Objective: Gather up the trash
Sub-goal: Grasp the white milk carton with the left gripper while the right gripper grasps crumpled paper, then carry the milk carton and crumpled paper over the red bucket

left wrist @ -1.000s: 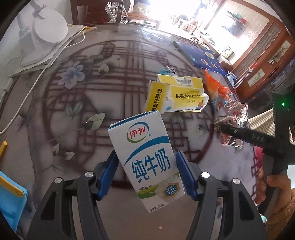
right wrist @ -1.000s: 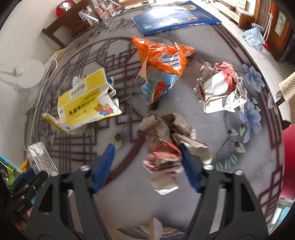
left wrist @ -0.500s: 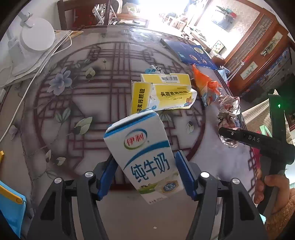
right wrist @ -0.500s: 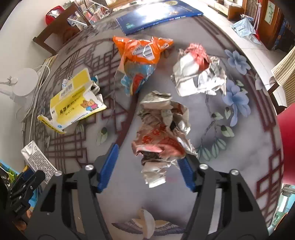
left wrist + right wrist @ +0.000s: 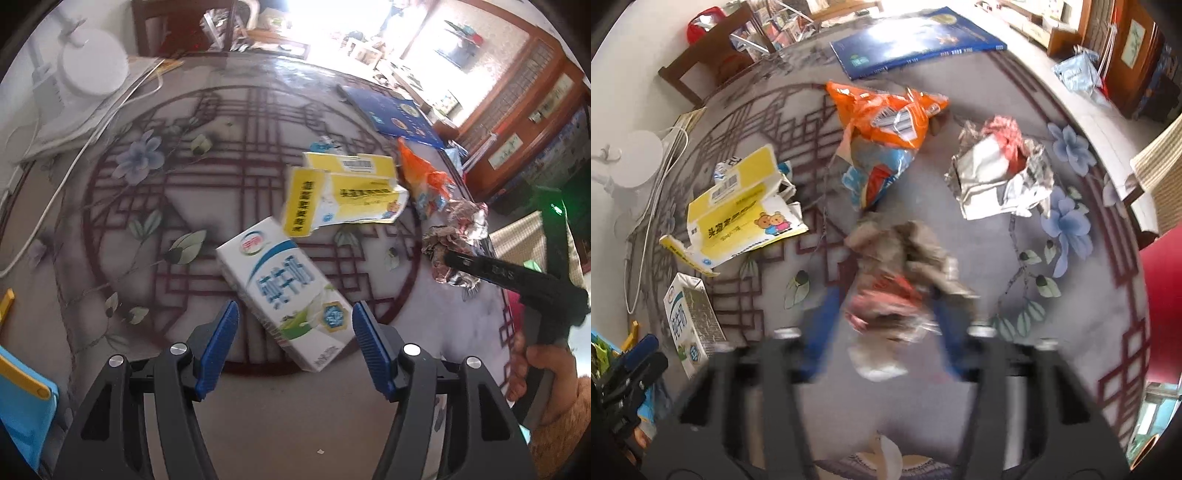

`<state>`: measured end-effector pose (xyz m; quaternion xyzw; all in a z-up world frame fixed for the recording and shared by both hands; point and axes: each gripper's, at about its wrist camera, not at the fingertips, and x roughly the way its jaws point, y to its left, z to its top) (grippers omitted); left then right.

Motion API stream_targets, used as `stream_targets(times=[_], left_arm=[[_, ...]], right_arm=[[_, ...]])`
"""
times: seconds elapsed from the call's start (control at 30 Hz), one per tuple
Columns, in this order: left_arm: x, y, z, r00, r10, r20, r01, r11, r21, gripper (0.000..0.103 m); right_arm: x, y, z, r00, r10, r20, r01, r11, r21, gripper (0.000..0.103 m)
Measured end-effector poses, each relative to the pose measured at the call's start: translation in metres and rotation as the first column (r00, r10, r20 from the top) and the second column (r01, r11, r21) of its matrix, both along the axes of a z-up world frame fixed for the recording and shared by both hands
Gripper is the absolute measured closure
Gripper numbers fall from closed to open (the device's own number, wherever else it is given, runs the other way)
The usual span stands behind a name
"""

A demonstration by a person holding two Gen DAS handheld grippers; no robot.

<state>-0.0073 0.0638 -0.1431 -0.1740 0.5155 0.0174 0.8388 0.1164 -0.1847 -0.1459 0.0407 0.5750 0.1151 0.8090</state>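
Observation:
A white and blue milk carton point(image 5: 284, 291) lies tilted on the patterned table between the blue pads of my left gripper point(image 5: 291, 347). Its jaws are opening and neither pad touches the carton, which also shows at the left of the right wrist view point(image 5: 687, 325). My right gripper point(image 5: 886, 332) is blurred by motion. Its jaws are closing on a crumpled brown and red wrapper point(image 5: 901, 273), with the pads against its sides. In the left wrist view the right gripper point(image 5: 454, 260) reaches into that wrapper point(image 5: 439, 243).
More trash lies on the table: a torn yellow box point(image 5: 738, 214), an orange snack bag point(image 5: 882, 122) and a silver foil wrapper point(image 5: 997, 177). A blue book point(image 5: 916, 40) lies at the far edge. A white lamp base point(image 5: 92, 66) with cables stands at the far left.
The left jaws have let the milk carton go and it has tipped over onto the table. The right jaws have closed in on the crumpled wrapper.

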Motion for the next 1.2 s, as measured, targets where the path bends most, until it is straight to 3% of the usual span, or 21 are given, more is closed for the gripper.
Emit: stream_targets(times=[0.1,0.23,0.3,0.4,0.53,0.6,0.67,0.8,1.2], left_arm=[[-0.002,0.014,-0.009,0.997,0.070,-0.036,-0.072,0.996,-0.048,0.037],[0.005,0.012,-0.016,0.994,0.085,-0.062,-0.091,0.991,-0.099,0.034],[0.013,0.007,-0.018,0.993,0.097,-0.070,-0.105,0.987,-0.118,0.022],[0.027,0.002,-0.022,0.987,0.142,-0.076,-0.148,0.985,-0.087,0.018],[0.043,-0.006,-0.032,0.986,0.134,-0.104,-0.139,0.989,-0.047,0.018],[0.046,-0.009,-0.038,0.984,0.129,-0.123,-0.135,0.990,-0.041,0.022],[0.043,-0.008,-0.040,0.983,0.132,-0.124,-0.138,0.990,-0.040,0.035],[0.038,-0.003,-0.038,0.989,0.104,-0.107,-0.113,0.990,-0.088,0.043],[0.022,-0.018,0.018,0.996,0.014,0.085,-0.014,1.000,0.000,0.043]], right_arm=[[-0.012,-0.001,0.018,0.998,-0.007,0.068,0.006,1.000,0.014,0.065],[-0.029,0.003,0.041,0.993,0.034,0.112,-0.039,0.998,0.042,0.065],[-0.038,0.003,0.049,0.990,0.038,0.132,-0.044,0.998,0.043,0.065],[-0.047,-0.002,0.057,0.989,0.025,0.143,-0.035,0.997,0.068,0.065],[-0.055,-0.003,0.061,0.990,0.032,0.136,-0.041,0.997,0.066,0.065],[-0.059,-0.004,0.063,0.990,0.027,0.137,-0.037,0.997,0.069,0.065],[-0.060,-0.006,0.064,0.990,0.017,0.139,-0.028,0.997,0.074,0.065],[-0.063,-0.009,0.063,0.991,0.004,0.130,-0.016,0.996,0.090,0.065],[-0.063,-0.003,0.065,0.991,0.017,0.133,-0.031,0.994,0.104,0.065]])
